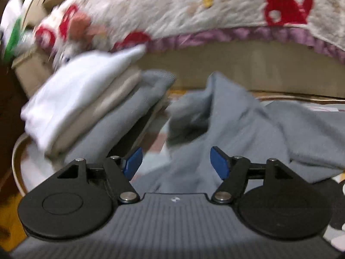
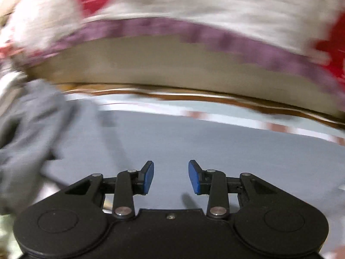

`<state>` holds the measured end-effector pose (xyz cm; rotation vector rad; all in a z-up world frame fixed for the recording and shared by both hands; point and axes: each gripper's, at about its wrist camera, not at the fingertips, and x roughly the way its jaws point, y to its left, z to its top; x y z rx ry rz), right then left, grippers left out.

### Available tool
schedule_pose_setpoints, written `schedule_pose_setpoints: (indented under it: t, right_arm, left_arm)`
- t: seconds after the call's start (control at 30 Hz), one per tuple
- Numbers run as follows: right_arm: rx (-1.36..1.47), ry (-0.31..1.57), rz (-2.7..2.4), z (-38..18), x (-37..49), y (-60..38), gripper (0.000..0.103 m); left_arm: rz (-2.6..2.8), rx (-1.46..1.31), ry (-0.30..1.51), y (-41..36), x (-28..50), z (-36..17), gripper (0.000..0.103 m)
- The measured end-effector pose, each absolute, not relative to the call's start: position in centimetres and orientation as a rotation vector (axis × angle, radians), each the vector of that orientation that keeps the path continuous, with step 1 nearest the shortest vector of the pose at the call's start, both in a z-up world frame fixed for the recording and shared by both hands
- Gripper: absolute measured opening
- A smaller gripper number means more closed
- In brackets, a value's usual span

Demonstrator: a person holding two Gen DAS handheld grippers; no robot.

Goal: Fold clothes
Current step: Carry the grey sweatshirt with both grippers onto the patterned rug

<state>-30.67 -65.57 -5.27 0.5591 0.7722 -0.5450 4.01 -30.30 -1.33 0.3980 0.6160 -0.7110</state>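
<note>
A grey-blue garment [image 1: 232, 129] lies rumpled on the table in the left wrist view, one part bunched up near the middle. My left gripper [image 1: 176, 163] hovers just over its near edge, open, nothing between the blue pads [image 1: 133, 161]. In the right wrist view the same grey garment [image 2: 172, 149] lies flat and smooth, with a crumpled part at the left [image 2: 28, 129]. My right gripper [image 2: 171, 177] is open above the flat part, holding nothing. Both views are blurred by motion.
A stack of folded clothes [image 1: 86, 103], white on top, then beige and grey, sits at the left. Behind the table runs a bed with a white, red-patterned blanket [image 1: 194, 6] with a purple frill [image 2: 194, 32]. The table's wooden rim [image 2: 194, 96] curves along the far side.
</note>
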Motion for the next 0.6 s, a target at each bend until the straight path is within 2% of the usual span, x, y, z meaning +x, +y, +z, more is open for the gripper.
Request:
schedule_pose_setpoints:
  t: [0.17,0.27,0.37,0.5,0.6]
  right_arm:
    - [0.598,0.825,-0.238,-6.2,-20.4,-58.4,0.044]
    - [0.585,0.878,-0.09,-7.6,-15.7,-53.2,0.045]
    - [0.642,0.882,-0.004,-9.5,-13.4,-50.7,0.048]
    - [0.732,0.873,0.098,-12.1,-10.8,-47.8,0.059]
    - [0.824,0.89,0.094,-14.5,-9.3,-47.4,0.063]
  left_arm:
    - [-0.709,0.225,0.816,-26.2,6.6,-4.5,0.066]
    - [-0.777,0.103,0.848,-24.0,6.8,-6.1,0.065]
    - [-0.809,0.002,0.915,-22.8,7.5,-7.6,0.065]
    - [-0.898,-0.104,0.963,-22.0,8.8,-8.7,0.067]
    - [-0.98,-0.153,1.009,-20.8,9.3,-12.0,0.069]
